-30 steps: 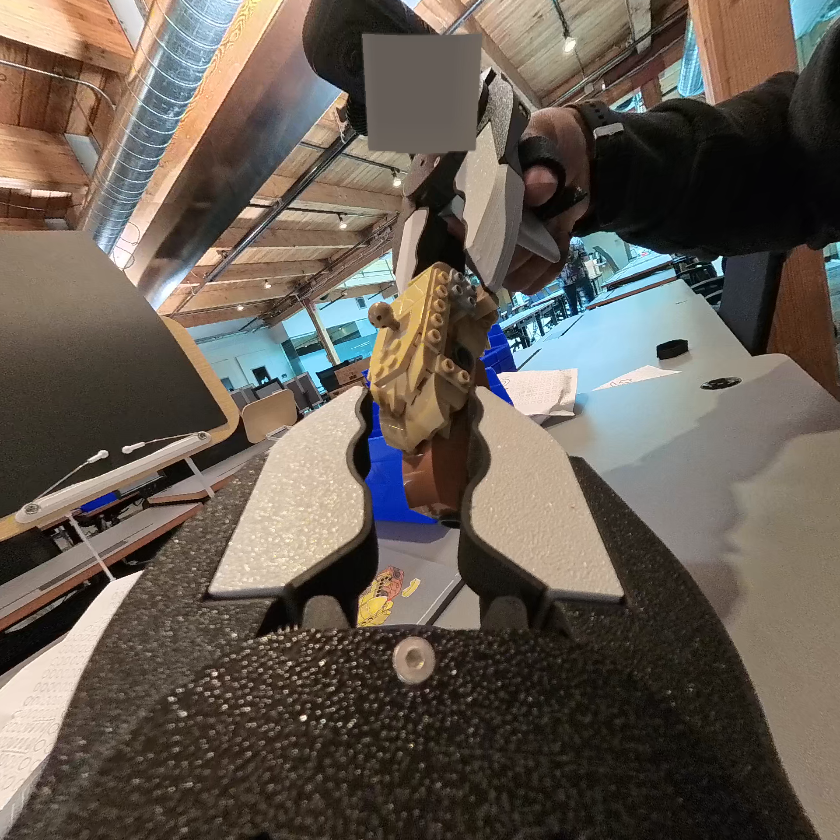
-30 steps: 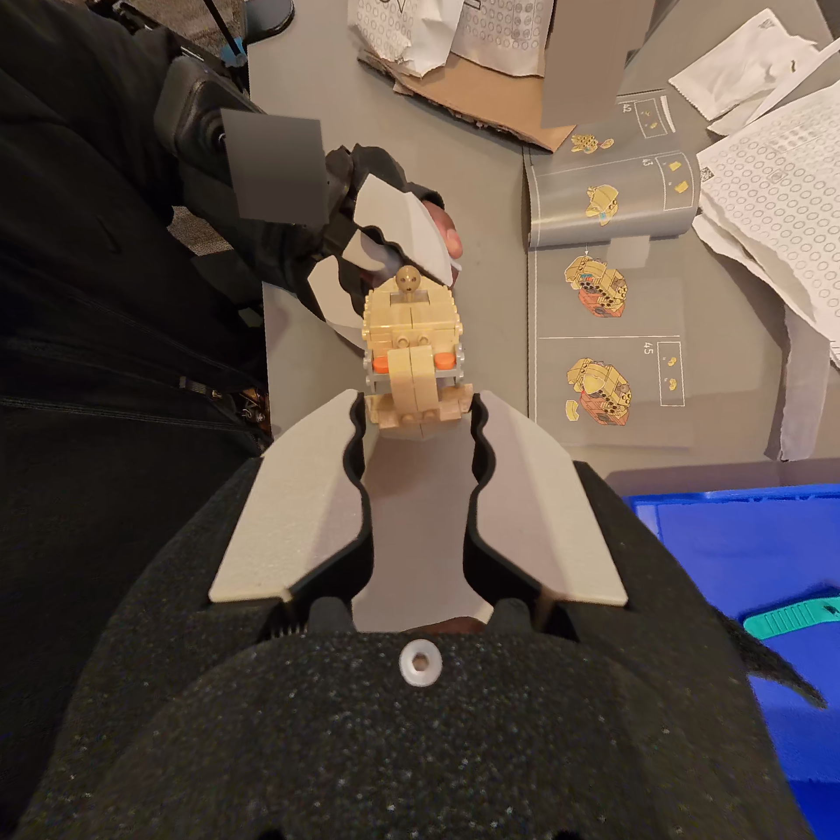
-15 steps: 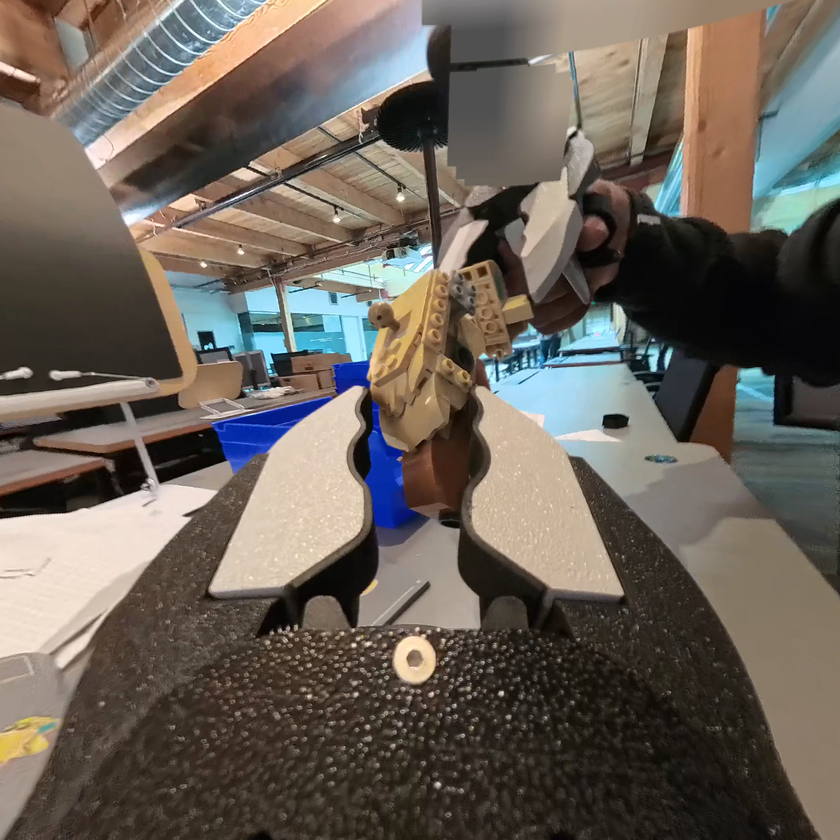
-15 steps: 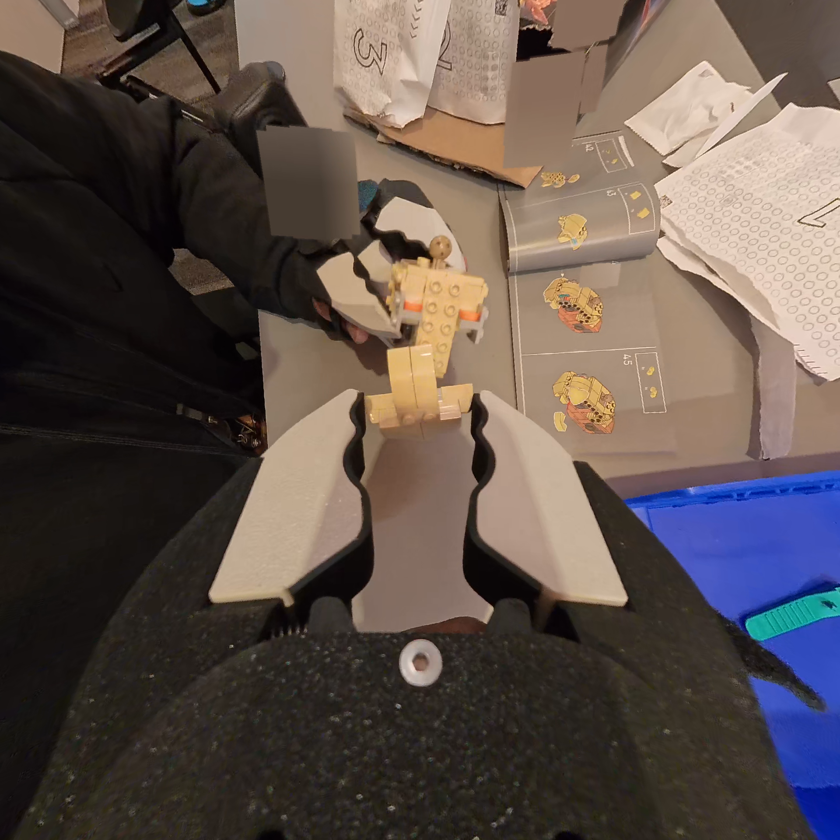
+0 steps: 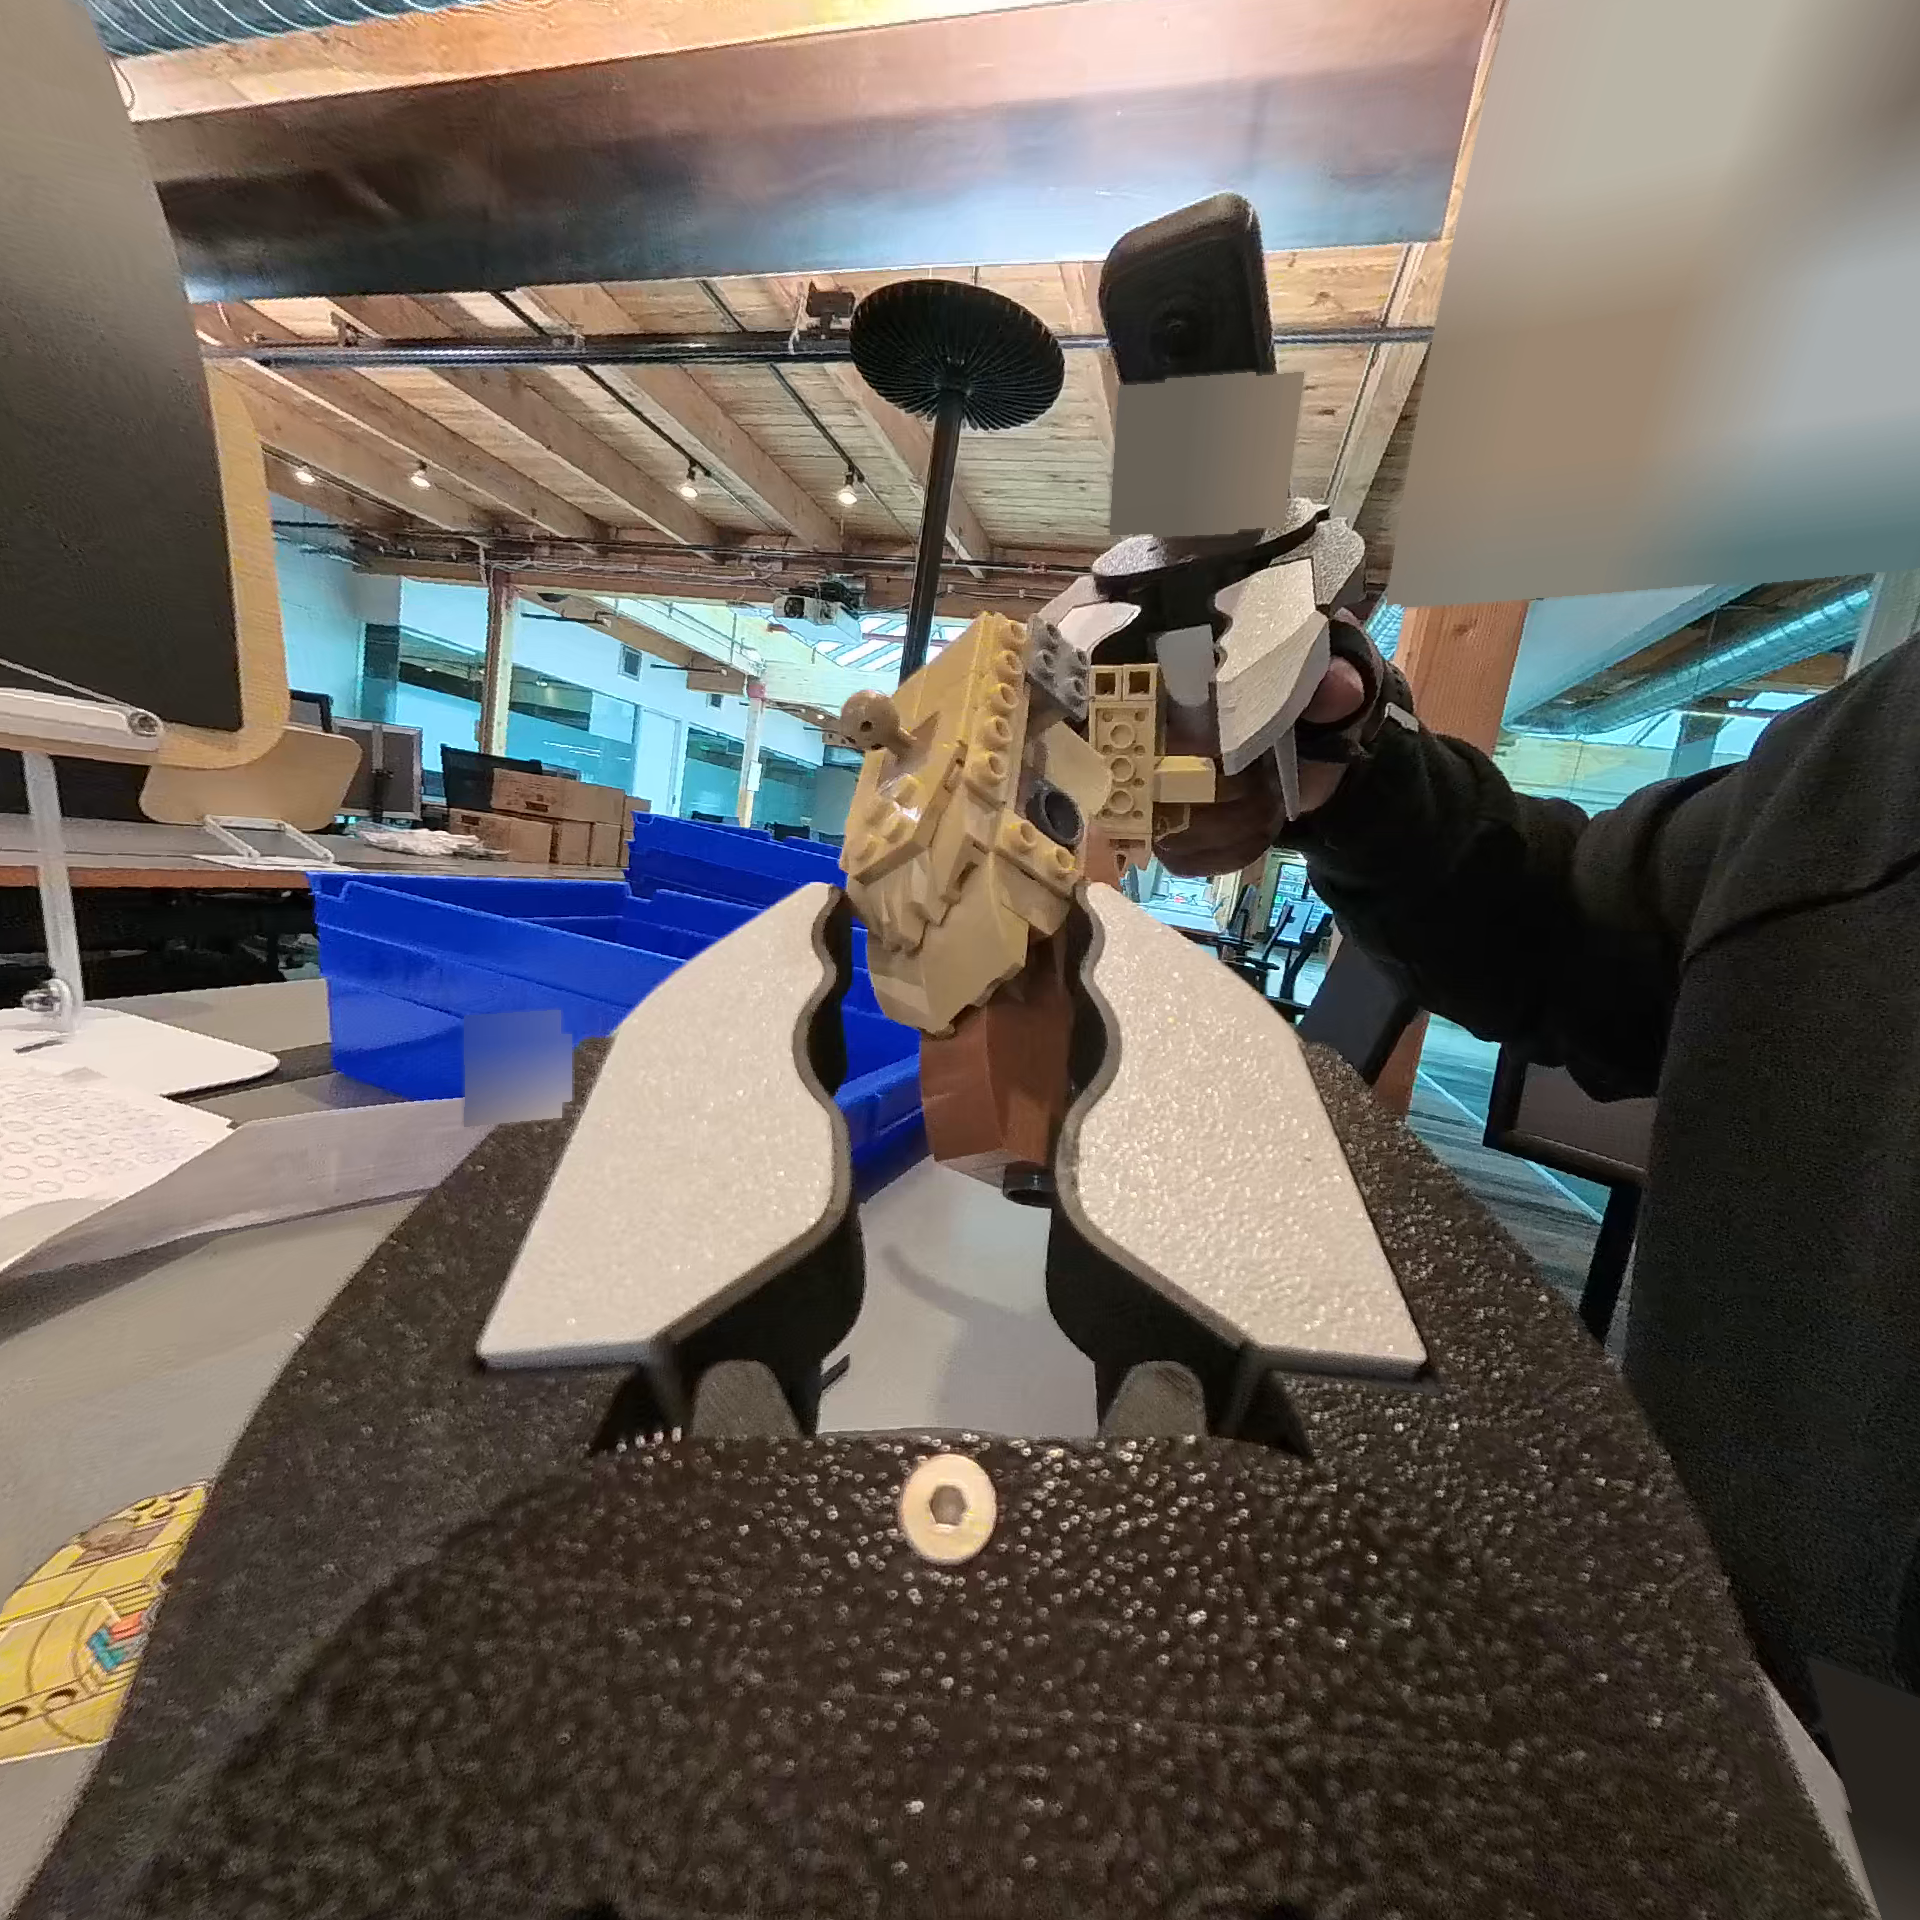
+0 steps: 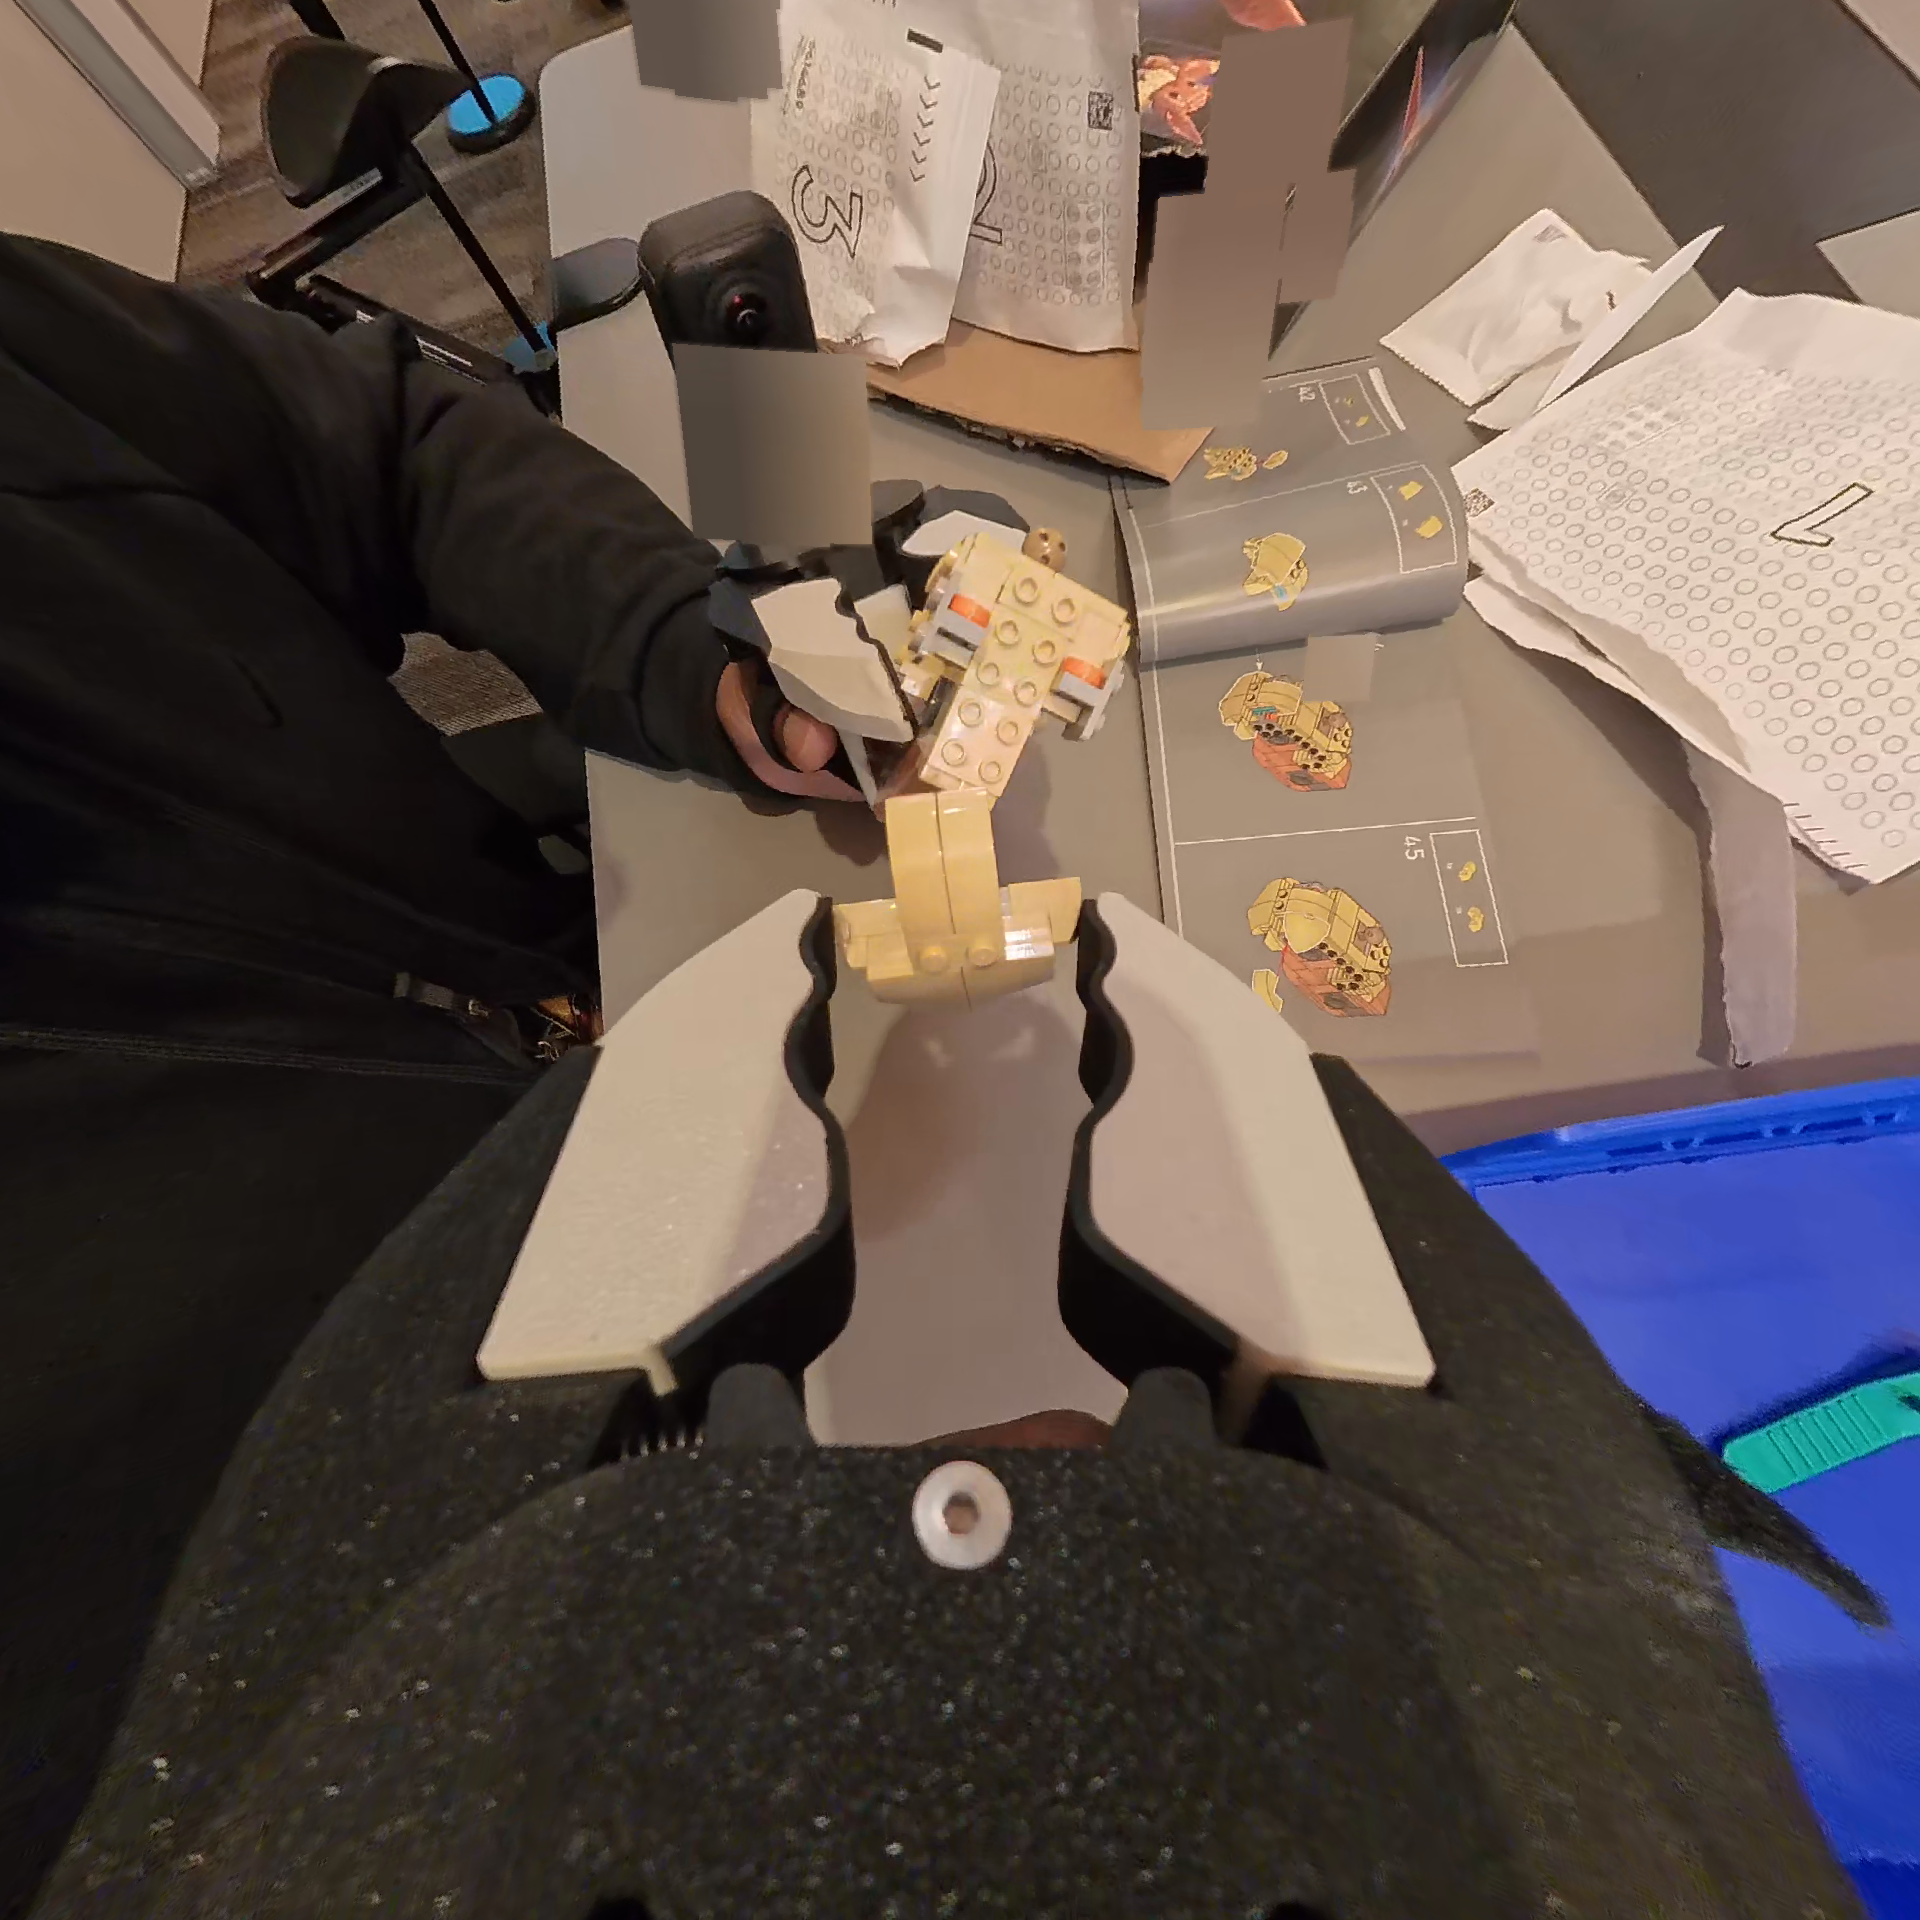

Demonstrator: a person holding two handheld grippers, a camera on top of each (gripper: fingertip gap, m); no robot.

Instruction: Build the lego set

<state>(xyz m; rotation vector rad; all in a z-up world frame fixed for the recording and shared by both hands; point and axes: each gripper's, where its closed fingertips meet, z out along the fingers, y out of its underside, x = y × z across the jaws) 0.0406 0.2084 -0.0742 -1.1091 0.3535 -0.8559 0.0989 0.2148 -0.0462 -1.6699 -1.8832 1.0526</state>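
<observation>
left wrist: fingers [image 5: 1174, 1060] clamping brick model [image 5: 956, 831]

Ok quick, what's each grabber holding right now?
Left gripper: shut on the tan and brown brick model.
Right gripper: shut on a small tan brick piece.

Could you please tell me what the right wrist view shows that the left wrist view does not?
Right wrist view only: the open instruction booklet on the grey table, and white paper bags.

Left wrist view only: wooden ceiling beams and the model's brown underside.

Both: the tan brick model, clamped by the left gripper, and the smaller tan brick piece clamped by the right gripper.
</observation>
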